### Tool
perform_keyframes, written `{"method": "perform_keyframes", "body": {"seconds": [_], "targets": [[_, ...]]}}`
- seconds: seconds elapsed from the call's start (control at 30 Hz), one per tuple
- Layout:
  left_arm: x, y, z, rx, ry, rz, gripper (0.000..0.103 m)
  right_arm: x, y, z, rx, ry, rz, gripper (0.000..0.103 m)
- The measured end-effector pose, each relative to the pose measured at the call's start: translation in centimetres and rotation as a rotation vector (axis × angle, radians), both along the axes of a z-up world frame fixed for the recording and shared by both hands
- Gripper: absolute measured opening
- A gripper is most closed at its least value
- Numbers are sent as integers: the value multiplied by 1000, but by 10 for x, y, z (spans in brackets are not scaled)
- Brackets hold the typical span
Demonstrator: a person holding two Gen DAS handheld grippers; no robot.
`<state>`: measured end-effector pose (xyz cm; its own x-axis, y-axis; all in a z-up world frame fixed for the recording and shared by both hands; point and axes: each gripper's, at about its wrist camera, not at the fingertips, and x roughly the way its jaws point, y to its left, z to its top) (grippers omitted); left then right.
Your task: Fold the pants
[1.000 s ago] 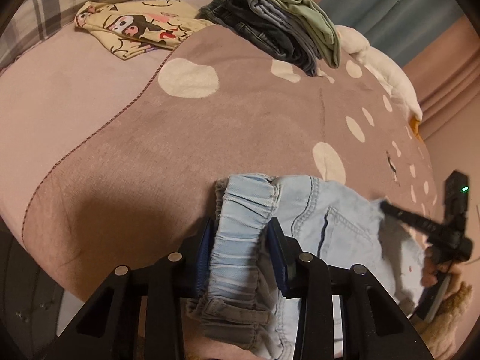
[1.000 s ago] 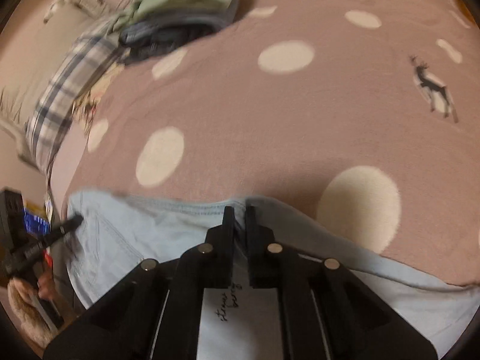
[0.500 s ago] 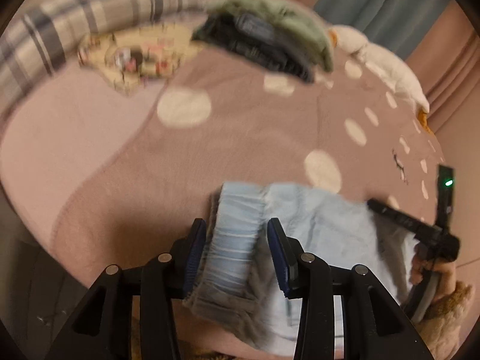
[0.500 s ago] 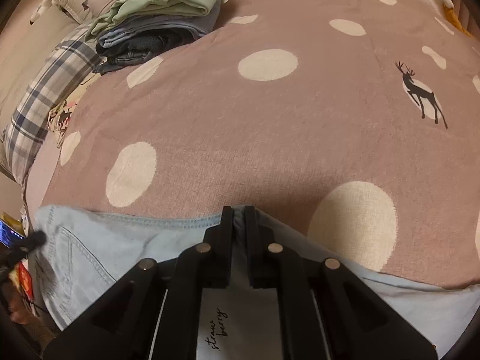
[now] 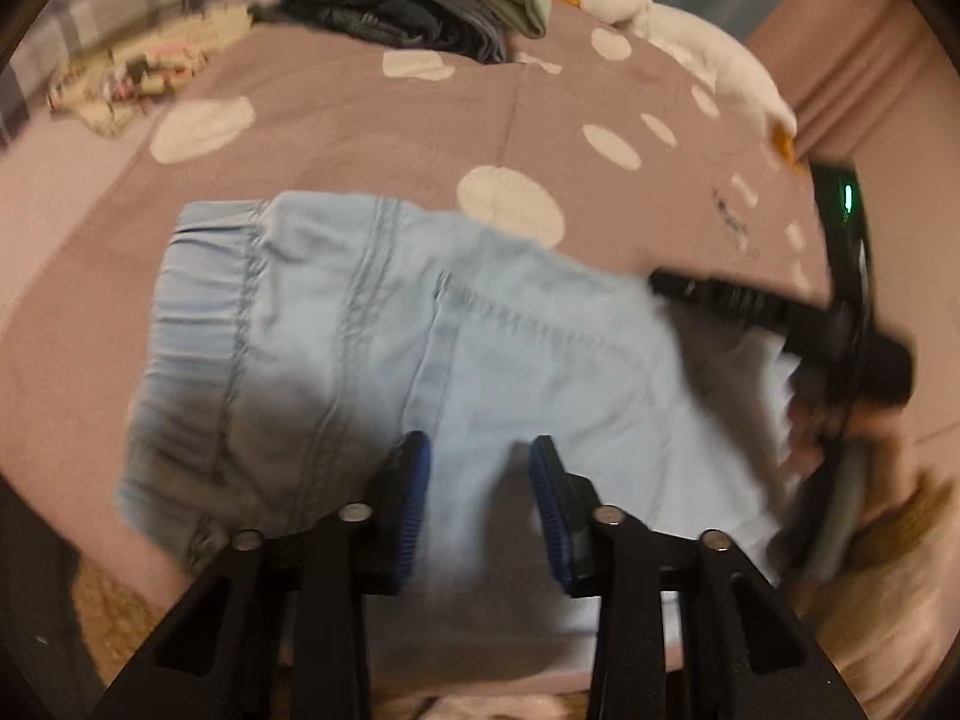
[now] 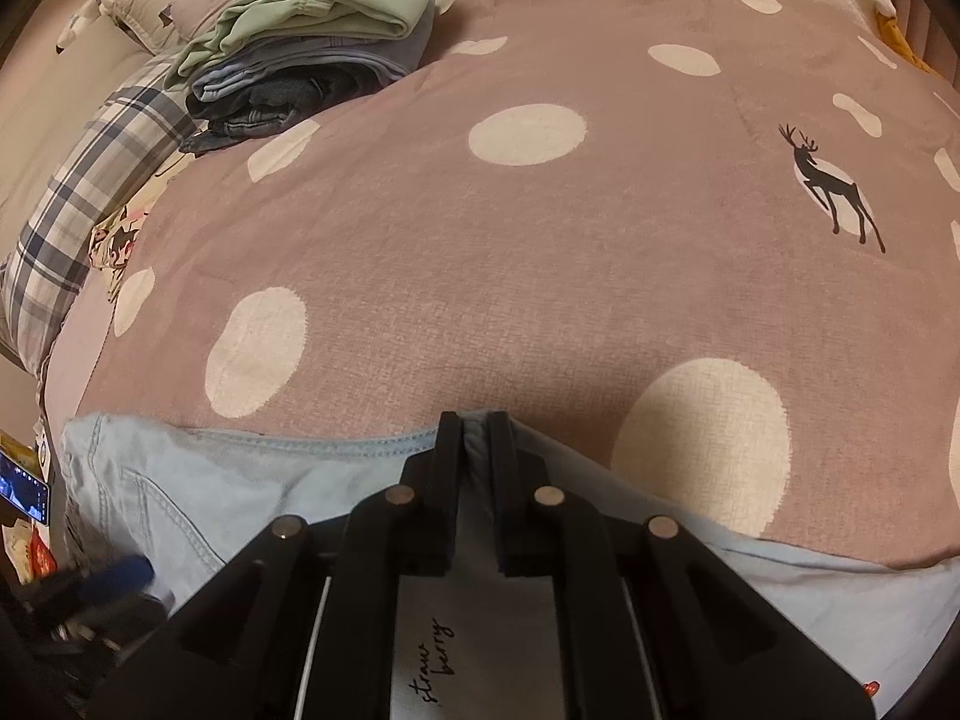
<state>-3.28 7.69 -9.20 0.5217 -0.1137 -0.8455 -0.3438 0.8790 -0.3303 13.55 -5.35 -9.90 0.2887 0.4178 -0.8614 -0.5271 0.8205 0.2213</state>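
Light blue denim pants point(image 5: 336, 324) lie flat near the front edge of the pink dotted bedspread point(image 6: 540, 270), elastic waistband point(image 5: 192, 312) to the left. My left gripper point(image 5: 480, 480) hovers over the seat by the back pocket; its jaws are closing, the blue pads still apart, with no cloth pinched that I can make out through the blur. My right gripper point(image 6: 476, 438) is shut on the pants' point(image 6: 180, 492) far edge, a strip of denim between its fingertips. The left wrist view shows the right gripper point(image 5: 750, 306) as a black bar at the pants' right end.
A stack of folded clothes point(image 6: 318, 30) with a green piece on top sits at the back left, next to a plaid pillow point(image 6: 90, 192) and a cartoon-print cloth. A white plush point(image 5: 708, 54) lies along the far edge. A phone point(image 6: 24, 486) glows beside the bed.
My left gripper has let go of the waistband and swung right over the seat of the pants, which now lie spread flat. The right gripper keeps its hold and has hardly moved.
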Motion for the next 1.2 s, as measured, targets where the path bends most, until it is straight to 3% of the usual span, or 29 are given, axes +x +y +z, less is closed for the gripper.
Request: {"method": "perform_keyframes", "body": {"seconds": [0.23,0.3,0.37,0.43,0.57,0.7,0.8,0.87,0.93,1.0,1.1,1.2], "targets": [[-18,-7,0,5,25,14,35,2,-3,1,19,-9,-28,9],[-20,-7,2,5,26,23,35,1,-8,5,28,-19,-43,19],[-26,-5,4,1,17,28,35,-2,-22,15,28,-40,-83,48],[-27,-3,8,-15,16,28,35,-6,-42,28,32,-81,-120,55],[-27,-6,26,-50,-24,5,35,-21,-105,41,26,-87,-209,56],[-10,-27,38,-85,-89,-88,35,-44,-161,30,-54,-79,-301,56],[8,-43,28,-111,-76,-146,35,-59,-200,14,-139,-65,-389,54],[17,-51,15,-104,-22,-162,35,-67,-219,6,-158,-48,-434,54],[20,-55,2,-66,39,-158,35,-80,-238,5,-128,-37,-461,54],[14,-54,-1,-58,41,-152,35,-91,-256,6,-114,-22,-503,51],[7,-51,4,-76,62,-142,35,-102,-284,10,-68,-1,-581,40],[-7,-40,15,-115,56,-100,35,-103,-320,20,-49,-33,-697,41]]}}
